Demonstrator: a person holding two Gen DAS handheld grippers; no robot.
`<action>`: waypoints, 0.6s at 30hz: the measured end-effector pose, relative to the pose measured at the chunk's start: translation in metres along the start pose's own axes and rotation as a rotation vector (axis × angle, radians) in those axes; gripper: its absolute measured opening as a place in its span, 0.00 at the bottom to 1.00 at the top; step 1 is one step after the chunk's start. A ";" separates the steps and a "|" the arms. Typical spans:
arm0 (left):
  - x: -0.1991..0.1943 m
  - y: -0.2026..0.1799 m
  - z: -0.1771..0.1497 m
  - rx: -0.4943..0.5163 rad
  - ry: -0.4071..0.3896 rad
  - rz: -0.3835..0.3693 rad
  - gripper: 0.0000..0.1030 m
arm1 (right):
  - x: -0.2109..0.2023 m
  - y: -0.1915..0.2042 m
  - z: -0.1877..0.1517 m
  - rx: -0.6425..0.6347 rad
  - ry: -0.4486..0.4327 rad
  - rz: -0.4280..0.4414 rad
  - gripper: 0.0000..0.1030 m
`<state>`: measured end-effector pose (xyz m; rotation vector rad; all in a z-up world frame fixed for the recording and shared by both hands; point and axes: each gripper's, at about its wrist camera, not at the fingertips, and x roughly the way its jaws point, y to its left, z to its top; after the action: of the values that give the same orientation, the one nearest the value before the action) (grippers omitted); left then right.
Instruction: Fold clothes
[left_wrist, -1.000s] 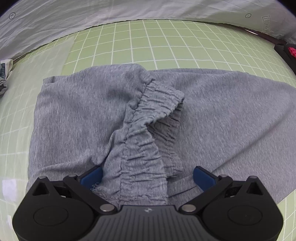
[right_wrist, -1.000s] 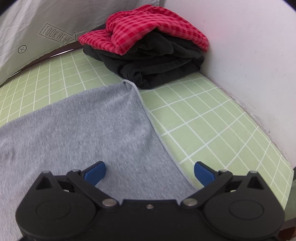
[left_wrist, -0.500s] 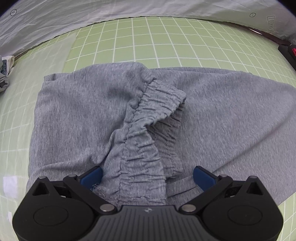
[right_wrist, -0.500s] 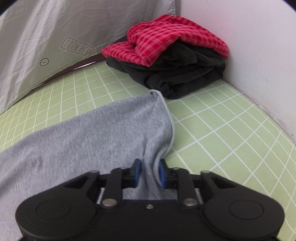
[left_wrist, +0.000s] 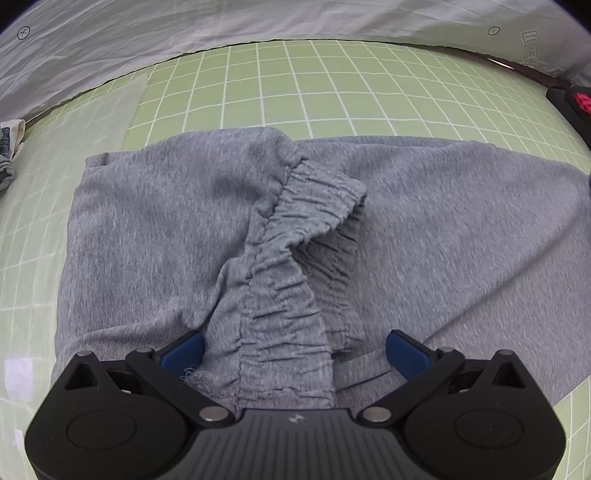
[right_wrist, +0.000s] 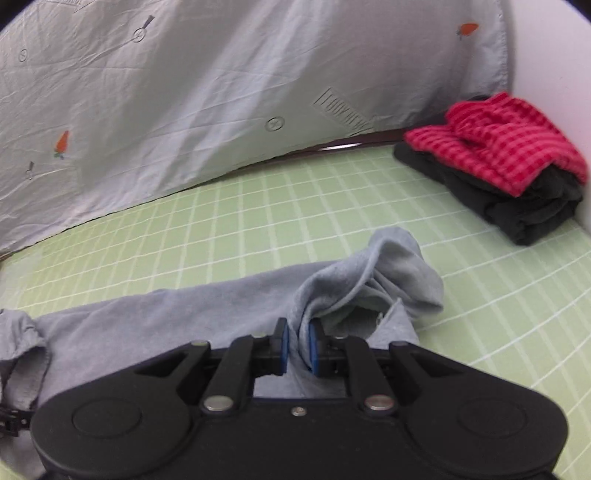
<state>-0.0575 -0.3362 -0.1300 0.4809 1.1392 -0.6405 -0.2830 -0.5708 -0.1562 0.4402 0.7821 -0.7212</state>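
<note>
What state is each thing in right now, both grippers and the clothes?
Left hand-held gripper: open, astride the waistband.
Right hand-held gripper: shut on the grey pants' leg end.
Grey pants: half folded, waistband bunched.
Red checked garment: folded on the black garment.

A pale green mat (left_wrist: 295, 92) ruled in a white grid covers the bench, with a soft glare on its left part. Behind it hangs a wrinkled light grey sheet (right_wrist: 184, 92) printed with small strawberries, circled marks and lettering. A plain white wall (right_wrist: 546, 55) closes the right side, and a dark rail (right_wrist: 332, 147) edges the bench's far end.
</note>
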 end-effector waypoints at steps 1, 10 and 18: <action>0.000 0.000 -0.001 0.003 0.000 -0.002 1.00 | 0.000 0.011 0.000 -0.012 0.002 0.021 0.16; 0.002 0.003 -0.002 0.033 -0.012 -0.016 1.00 | -0.039 0.006 -0.001 0.064 -0.099 -0.019 0.51; 0.000 0.006 -0.003 0.037 -0.008 -0.018 1.00 | -0.036 -0.047 -0.014 0.201 -0.082 -0.174 0.56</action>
<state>-0.0556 -0.3301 -0.1308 0.4996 1.1269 -0.6790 -0.3414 -0.5797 -0.1422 0.5248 0.6787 -0.9802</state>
